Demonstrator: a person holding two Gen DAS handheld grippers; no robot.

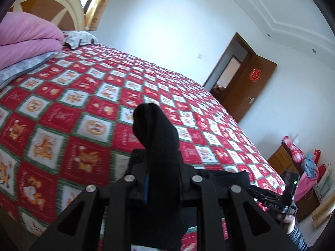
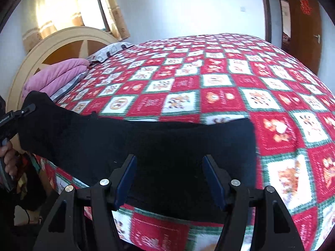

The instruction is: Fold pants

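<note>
Left tongs [image 1: 156, 163] were clamped on a bunched black corner of the pants [image 2: 146, 146]; the fabric stuck up past the tips and hung down between the arms in the left wrist view. Blue pad edge showed just beside the fabric.

Right tongs [image 2: 169, 177] stood apart, nothing between the pads [image 2: 125, 179], hovering over the near edge of the pants. No contact visible.

Pants lay on the near part of the bed [image 2: 230, 79], mostly flat, a wide black band. Long axis ran left-right across the right wrist view, roughly along the bed's near edge. Right end was a straight, squared-off edge flat on the bedspread. Left end rose off the bed toward the left tongs, seen at the left border of that view with the person's hand [image 2: 8, 156] on the grip. Which end was the waist: couldn't tell.

In the left wrist view the right tongs' body and the other hand [image 1: 287, 221] showed at lower right, near the pants' black fold.

Bedspread was a red/white/green check with cartoon prints; writing in the red squares too blurred to read.

Farther back: pink quilt [image 2: 56, 75] stacked on a grey one, pillow [image 2: 111, 51], headboard [image 2: 62, 41], curtained window [image 2: 90, 6].

Brown door [image 1: 249, 87] carried a red paper-cut decoration [image 1: 254, 74], character not legible. Characters on the right tongs' body unreadable.
</note>
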